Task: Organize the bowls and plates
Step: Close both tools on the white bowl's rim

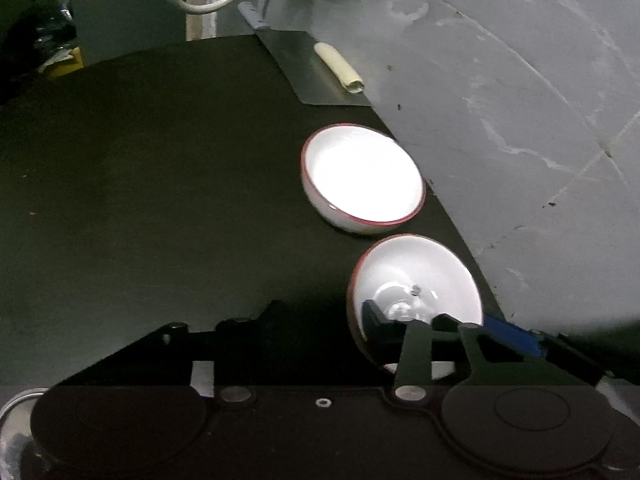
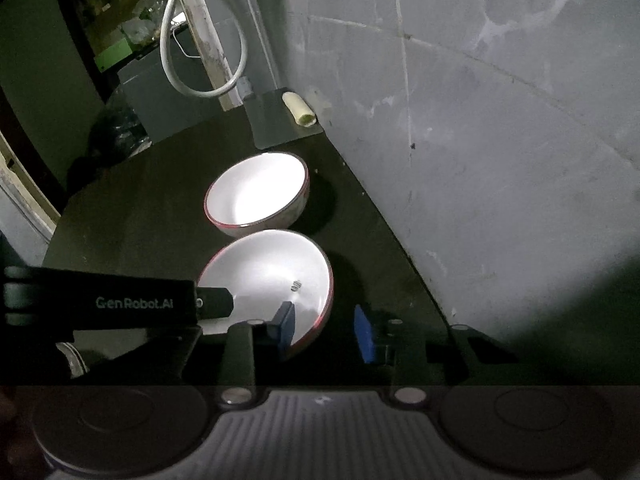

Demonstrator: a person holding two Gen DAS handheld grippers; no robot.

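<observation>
Two white bowls with red rims stand on a dark table. The far bowl [image 1: 362,178] [image 2: 258,192] sits free. The near bowl [image 1: 420,280] [image 2: 268,268] looks tipped. My left gripper [image 1: 326,312] straddles its left rim: the blue pad [image 1: 374,316] is inside the bowl, while the dark outer finger stands clear of the wall. My right gripper [image 2: 326,330] straddles the right rim, one pad [image 2: 286,324] inside and the other a gap away outside. Each wrist view also shows the other gripper at the bowl.
A grey wall [image 2: 480,160] runs along the table's right edge. At the back corner lies a metal sheet [image 1: 304,68] with a cream roll [image 1: 340,66] on it. A white cable loop [image 2: 200,64] hangs behind. A metal rim [image 1: 16,404] shows at the lower left.
</observation>
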